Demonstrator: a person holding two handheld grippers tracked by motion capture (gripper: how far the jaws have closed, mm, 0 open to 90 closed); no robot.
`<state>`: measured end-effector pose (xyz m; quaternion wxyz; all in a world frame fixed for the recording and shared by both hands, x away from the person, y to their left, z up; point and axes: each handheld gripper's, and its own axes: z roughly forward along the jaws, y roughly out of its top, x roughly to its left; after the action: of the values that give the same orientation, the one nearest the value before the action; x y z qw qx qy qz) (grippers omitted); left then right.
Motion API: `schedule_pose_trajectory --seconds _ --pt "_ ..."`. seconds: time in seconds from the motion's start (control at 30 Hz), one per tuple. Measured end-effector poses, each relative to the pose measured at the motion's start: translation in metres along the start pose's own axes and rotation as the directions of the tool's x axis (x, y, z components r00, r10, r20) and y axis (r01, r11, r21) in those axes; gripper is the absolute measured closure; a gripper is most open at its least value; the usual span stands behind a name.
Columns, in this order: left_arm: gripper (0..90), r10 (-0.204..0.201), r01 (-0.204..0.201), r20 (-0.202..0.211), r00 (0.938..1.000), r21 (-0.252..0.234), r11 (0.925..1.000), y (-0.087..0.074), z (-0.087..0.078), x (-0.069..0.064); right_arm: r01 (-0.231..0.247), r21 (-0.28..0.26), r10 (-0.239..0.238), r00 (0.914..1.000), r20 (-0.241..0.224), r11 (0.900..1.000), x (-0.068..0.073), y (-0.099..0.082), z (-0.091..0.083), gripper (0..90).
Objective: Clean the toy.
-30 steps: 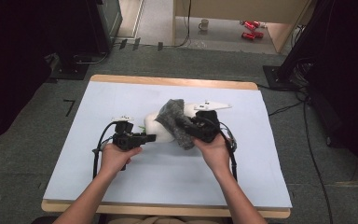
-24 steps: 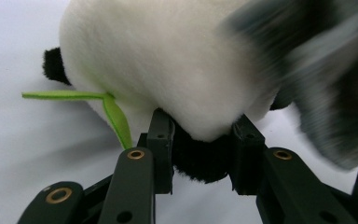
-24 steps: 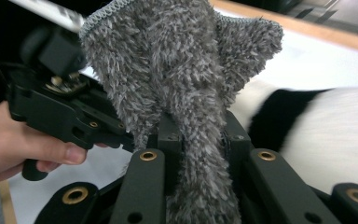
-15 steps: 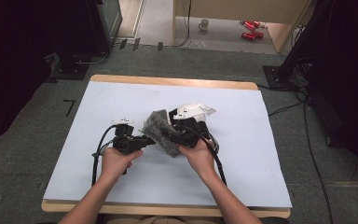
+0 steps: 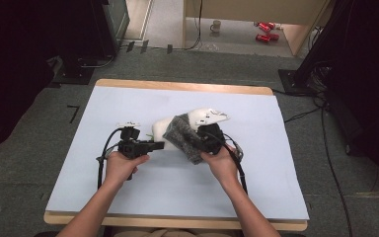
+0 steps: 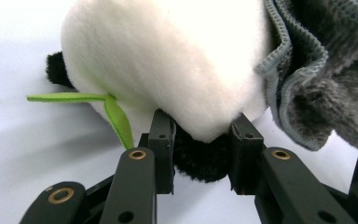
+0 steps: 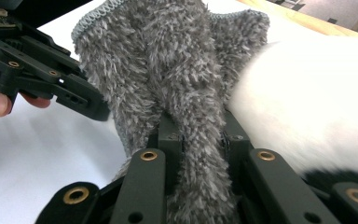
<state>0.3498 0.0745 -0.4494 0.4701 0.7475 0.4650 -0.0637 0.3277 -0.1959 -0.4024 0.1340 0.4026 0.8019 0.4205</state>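
No text, label, brand, number or sign can be read in any of the views.

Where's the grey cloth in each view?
High view: grey cloth at table centre, draped beside the white plush, held by the right gripper.
Left gripper view: cloth at upper right, against the plush.
Right gripper view: cloth at centre, pinched between the jaws.
Shared landmark: the white plush.
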Motion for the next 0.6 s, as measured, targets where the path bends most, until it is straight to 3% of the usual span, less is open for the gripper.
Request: schedule_pose_trajectory --seconds 0.33,0.6 --pt "67.9 -0.009 0.009 0.014 0.9999 0.001 1.0000 0.006 0.001 0.006 -0.053 -0.037 0.055 0.9980 0.033 0.9979 -0.019 -0.005 -0.020 75.7" --pt "67.8 -0.028 0.028 0.024 0.9993 -0.002 0.9996 0.008 0.001 0.010 -0.119 -0.067 0.125 0.9878 0.092 0.9906 -0.045 -0.014 -0.036 74.9"
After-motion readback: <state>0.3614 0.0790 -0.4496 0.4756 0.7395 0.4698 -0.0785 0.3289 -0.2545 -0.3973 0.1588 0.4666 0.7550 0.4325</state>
